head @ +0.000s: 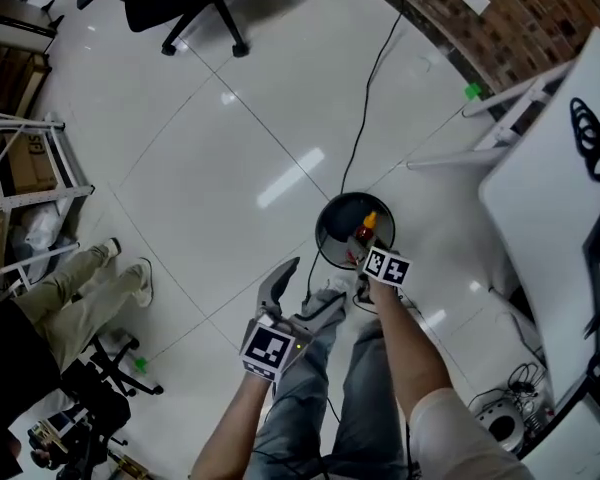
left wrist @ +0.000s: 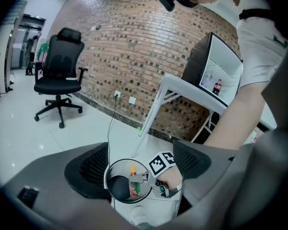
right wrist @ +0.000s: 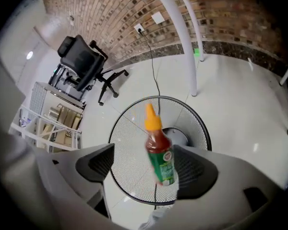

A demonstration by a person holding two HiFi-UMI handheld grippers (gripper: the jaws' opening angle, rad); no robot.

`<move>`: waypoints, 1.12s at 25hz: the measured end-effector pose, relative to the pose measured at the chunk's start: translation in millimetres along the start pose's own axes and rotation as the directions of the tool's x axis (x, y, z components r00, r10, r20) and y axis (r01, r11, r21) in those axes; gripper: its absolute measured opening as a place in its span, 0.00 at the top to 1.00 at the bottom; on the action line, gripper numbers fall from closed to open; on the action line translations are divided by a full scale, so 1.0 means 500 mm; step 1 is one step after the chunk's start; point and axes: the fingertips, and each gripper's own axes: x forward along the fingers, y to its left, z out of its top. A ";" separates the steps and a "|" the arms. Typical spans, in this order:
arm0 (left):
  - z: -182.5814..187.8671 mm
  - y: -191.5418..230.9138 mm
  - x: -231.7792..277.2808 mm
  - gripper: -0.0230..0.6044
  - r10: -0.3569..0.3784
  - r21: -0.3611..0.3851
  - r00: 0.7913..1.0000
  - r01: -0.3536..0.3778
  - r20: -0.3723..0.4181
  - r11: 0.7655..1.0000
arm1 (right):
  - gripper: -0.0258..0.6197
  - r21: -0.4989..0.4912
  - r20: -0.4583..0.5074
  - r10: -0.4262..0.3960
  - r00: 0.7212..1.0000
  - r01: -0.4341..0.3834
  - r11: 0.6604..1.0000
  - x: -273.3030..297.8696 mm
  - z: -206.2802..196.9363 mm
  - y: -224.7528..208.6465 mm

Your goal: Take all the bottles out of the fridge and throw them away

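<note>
Left gripper (head: 308, 288) hangs open and empty; at its 1 o'clock our right gripper (head: 363, 253) sits unclenched, sauce bottle (right wrist: 159, 152) loose between its jaws above the mesh bin (right wrist: 125, 166). We'd hold it centred over the rim.

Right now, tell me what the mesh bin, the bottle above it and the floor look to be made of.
Bin: black wire mesh, likely metal, matte; a fine see-through grid under a solid rim.
Bottle: probably clear plastic, glossy though blurred; red contents show above a green label, orange cap.
Floor: pale glossy tiles, with thin joints and mirrored lights.
</note>
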 end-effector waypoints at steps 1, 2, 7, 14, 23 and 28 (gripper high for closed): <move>-0.007 0.002 0.001 0.33 -0.012 0.026 1.000 0.012 -0.005 1.000 | 0.28 -0.025 0.013 0.007 1.000 -0.007 1.000 -0.004 0.007 0.009; -0.009 0.000 0.001 0.33 -0.022 0.042 1.000 0.022 -0.011 0.999 | 0.28 -0.045 0.019 0.016 1.000 -0.015 0.999 -0.014 0.013 0.021; 0.037 -0.033 -0.013 0.33 -0.047 0.054 0.999 0.049 -0.028 0.997 | 0.28 -0.137 0.038 0.065 0.997 -0.059 0.989 -0.131 0.071 0.093; 0.180 -0.132 -0.045 0.33 -0.124 0.098 0.992 0.124 -0.005 0.987 | 0.28 -0.328 0.045 0.140 0.989 -0.118 0.937 -0.361 0.130 0.216; 0.374 -0.331 -0.145 0.33 -0.255 0.153 0.965 0.244 0.054 0.958 | 0.28 -0.288 0.244 0.194 0.950 -0.120 0.950 -0.767 0.125 0.290; 0.479 -0.469 -0.144 0.33 -0.429 0.214 0.900 0.406 0.077 0.889 | 0.29 -0.258 0.519 0.197 0.832 -0.067 0.964 -1.011 0.180 0.301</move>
